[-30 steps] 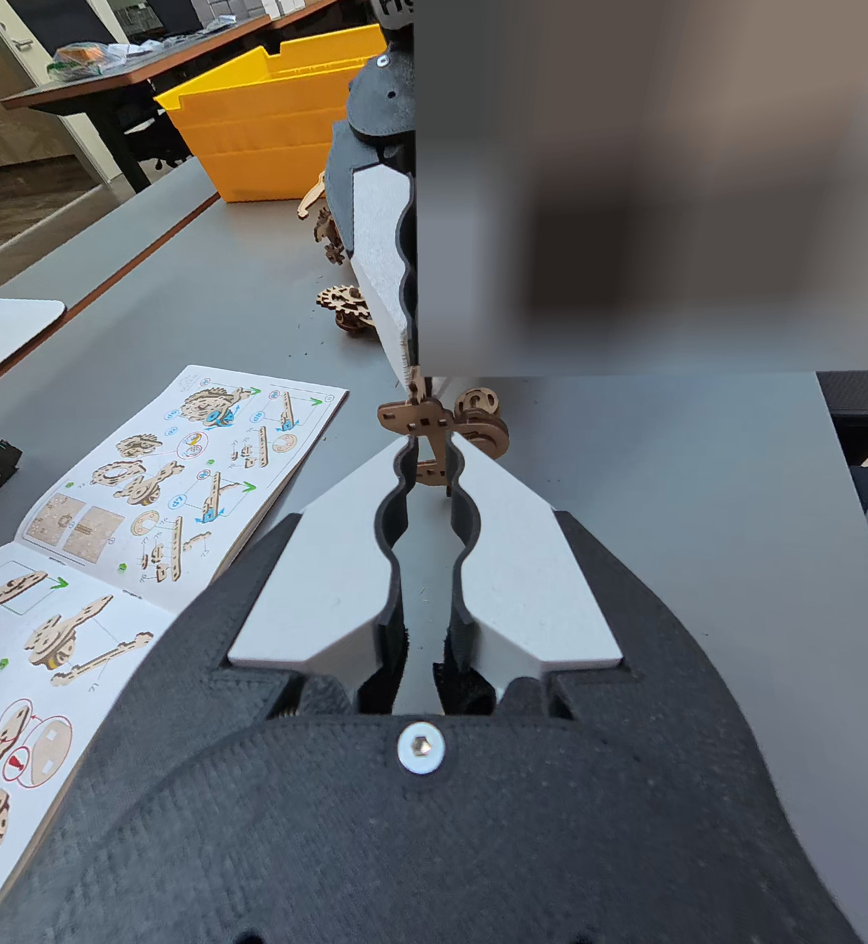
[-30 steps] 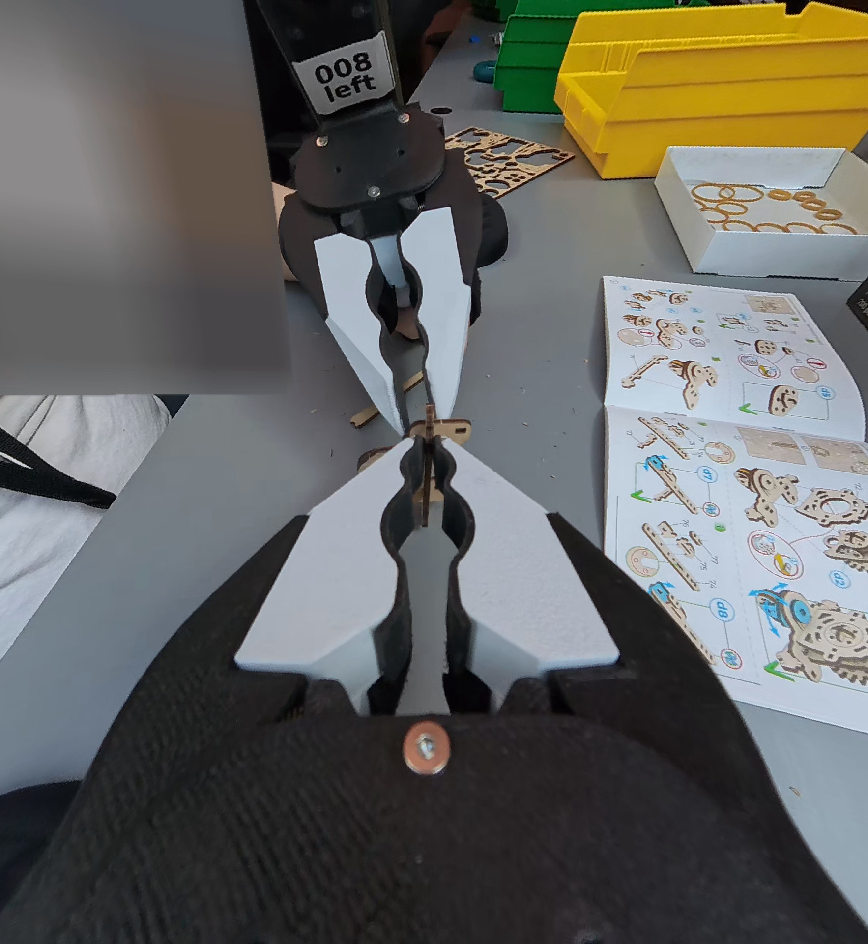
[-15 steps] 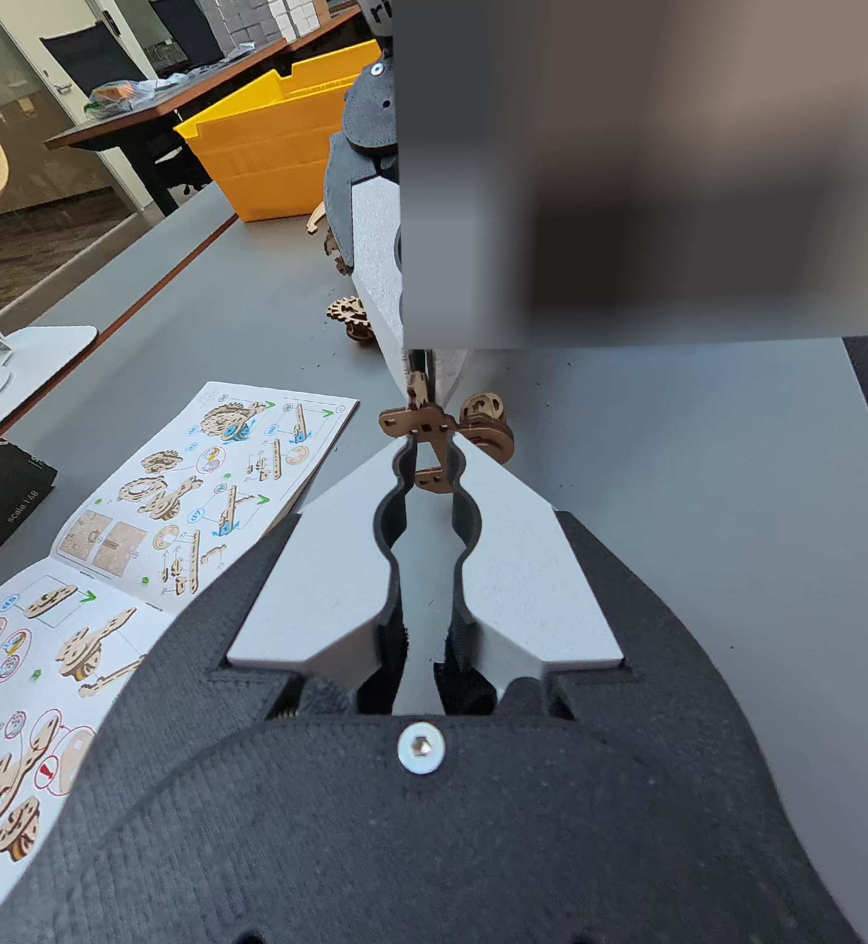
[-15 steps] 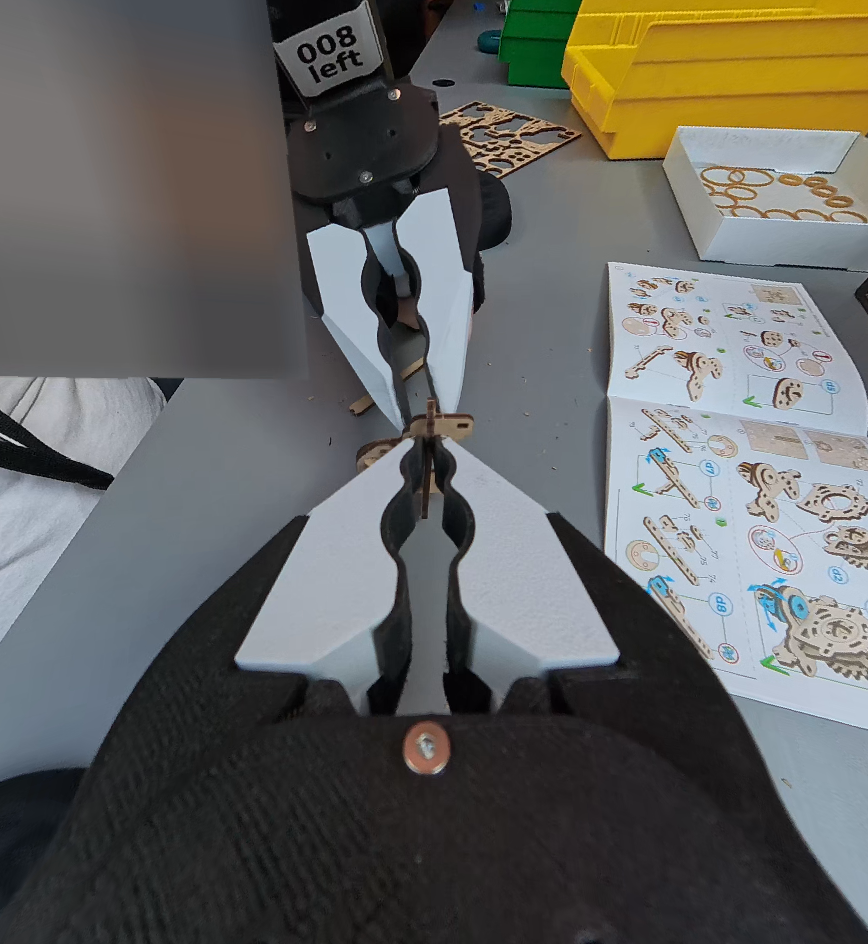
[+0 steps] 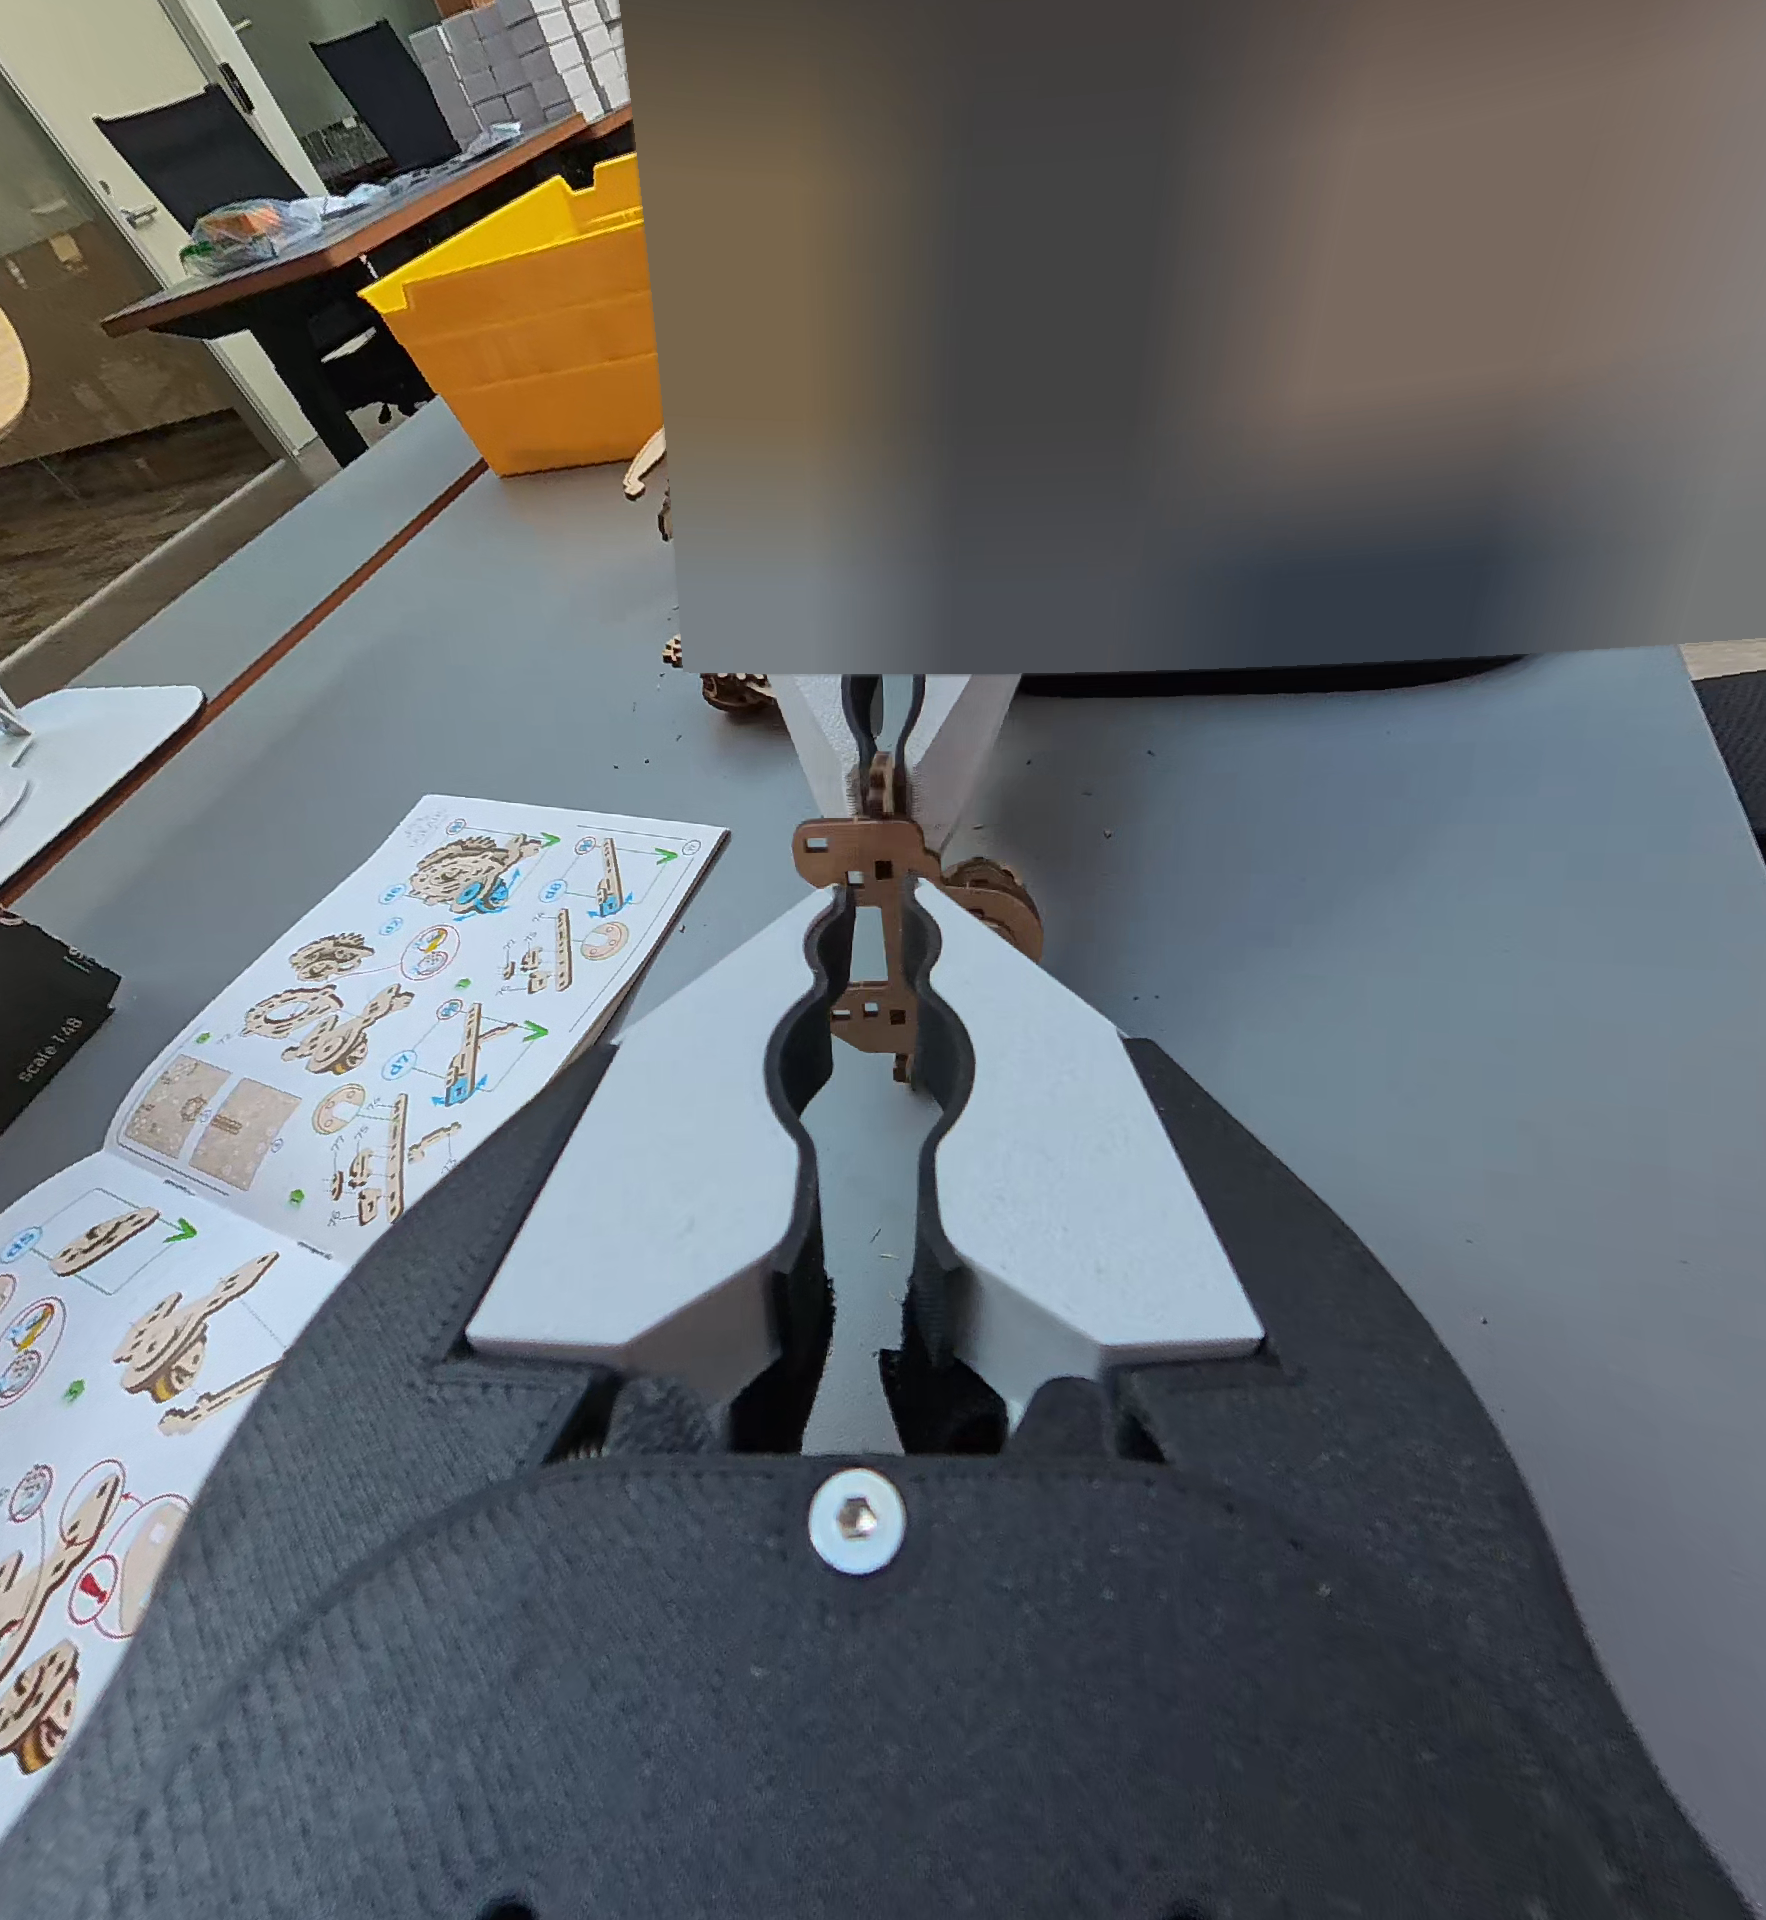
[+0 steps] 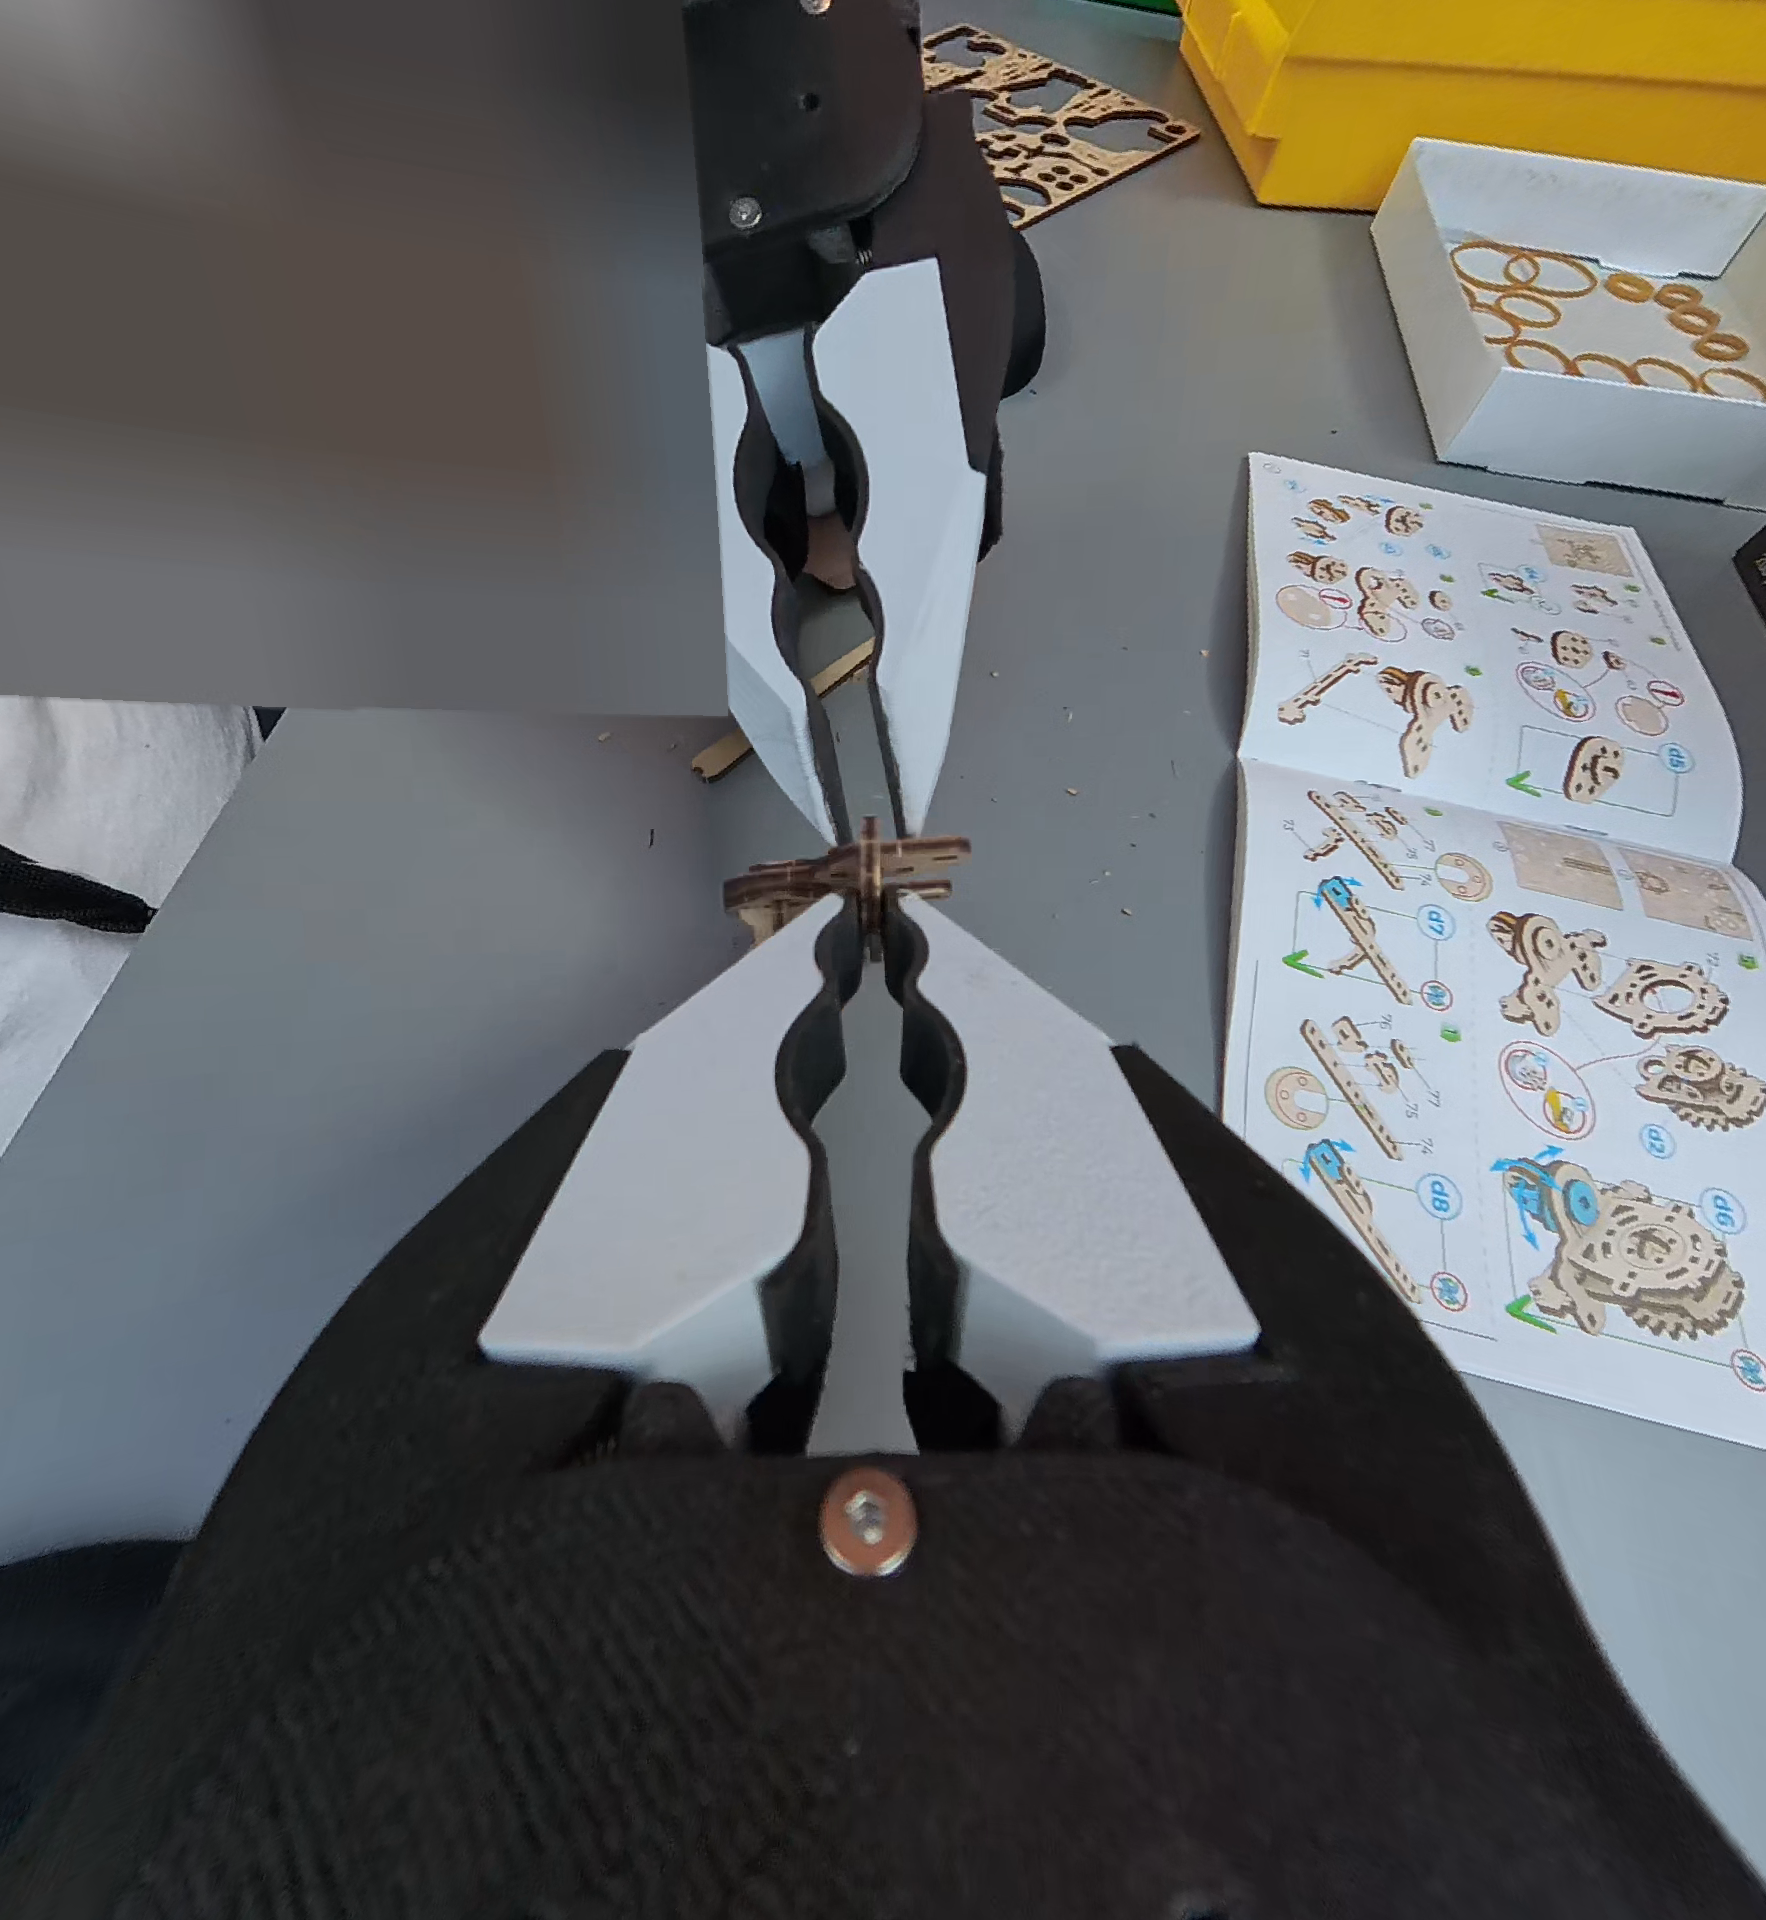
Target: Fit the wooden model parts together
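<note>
1. Two grippers meet tip to tip above the grey tabletop (image 5: 1378, 1039), each gripping one wooden piece of the model.
2. In the left wrist view, the left gripper (image 5: 874, 899) has its jaws clamped on a flat perforated wooden plate (image 5: 874, 961), which runs back between the jaws and sticks out past their tips.
3. In the right wrist view, the right gripper (image 6: 868, 914) has its jaws pinched on a thin wooden part (image 6: 868, 883) held edge-on and upright.
4. The thin part crosses the plate (image 6: 905, 857) at right angles right where the two sets of tips meet; whether it is fully seated in a slot cannot be told.
5. Beyond the plate in the left wrist view, a round wooden sub-assembly (image 5: 993, 904) lies on the tabletop near the joined pieces.
6. An open instruction booklet (image 6: 1481, 935) lies flat to the right of the right gripper.
7. Farther back sit a white box of wooden rings (image 6: 1606, 312), a punched-out wooden sheet (image 6: 1066, 125) and a yellow bin (image 6: 1481, 94).
</note>
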Tool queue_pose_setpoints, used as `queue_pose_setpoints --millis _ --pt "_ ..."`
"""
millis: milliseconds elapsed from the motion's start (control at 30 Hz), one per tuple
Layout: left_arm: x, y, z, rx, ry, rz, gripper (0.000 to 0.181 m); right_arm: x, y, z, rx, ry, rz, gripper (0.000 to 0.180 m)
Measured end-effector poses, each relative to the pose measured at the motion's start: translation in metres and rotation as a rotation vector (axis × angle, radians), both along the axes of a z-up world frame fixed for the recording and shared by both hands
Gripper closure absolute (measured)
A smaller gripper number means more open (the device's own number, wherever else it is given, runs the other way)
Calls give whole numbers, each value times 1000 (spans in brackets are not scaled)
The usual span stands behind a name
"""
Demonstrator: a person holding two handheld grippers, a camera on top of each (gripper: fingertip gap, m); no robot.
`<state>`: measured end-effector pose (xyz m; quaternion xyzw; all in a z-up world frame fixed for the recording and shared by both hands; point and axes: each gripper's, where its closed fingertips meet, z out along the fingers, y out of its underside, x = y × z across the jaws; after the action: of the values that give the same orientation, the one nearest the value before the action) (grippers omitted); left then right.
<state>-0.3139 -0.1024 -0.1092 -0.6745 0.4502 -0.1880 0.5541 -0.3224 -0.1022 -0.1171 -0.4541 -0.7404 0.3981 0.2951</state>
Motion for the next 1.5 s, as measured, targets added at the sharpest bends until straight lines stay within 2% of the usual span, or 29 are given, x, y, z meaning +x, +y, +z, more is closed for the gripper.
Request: queue_pose_setpoints --millis 400,767,800,900,933,1233,1367,1500 --pt "6 -5 0 41 21 -28 177 2 -4 -2 156 -24 18 178" --pt "7 -7 -1 38 25 -44 181 3 -7 -1 101 -54 15 178" --pt "7 -7 -1 39 23 -48 179 4 -6 -1 107 -59 8 178" --pt "12 -10 3 36 -6 -66 149 7 -3 -2 169 -84 -6 178" --pt "11 -8 3 36 -7 -52 145 7 -2 -1 180 -87 -15 178" --pt "13 -5 2 25 -4 -51 154 5 -10 0 261 -81 -9 178" --pt "8 -3 12 20 -83 -38 155 3 -7 11 222 -14 -21 173" --pt "4 -8 36 10 -267 -63 155 1 -7 34 97 119 -19 169"
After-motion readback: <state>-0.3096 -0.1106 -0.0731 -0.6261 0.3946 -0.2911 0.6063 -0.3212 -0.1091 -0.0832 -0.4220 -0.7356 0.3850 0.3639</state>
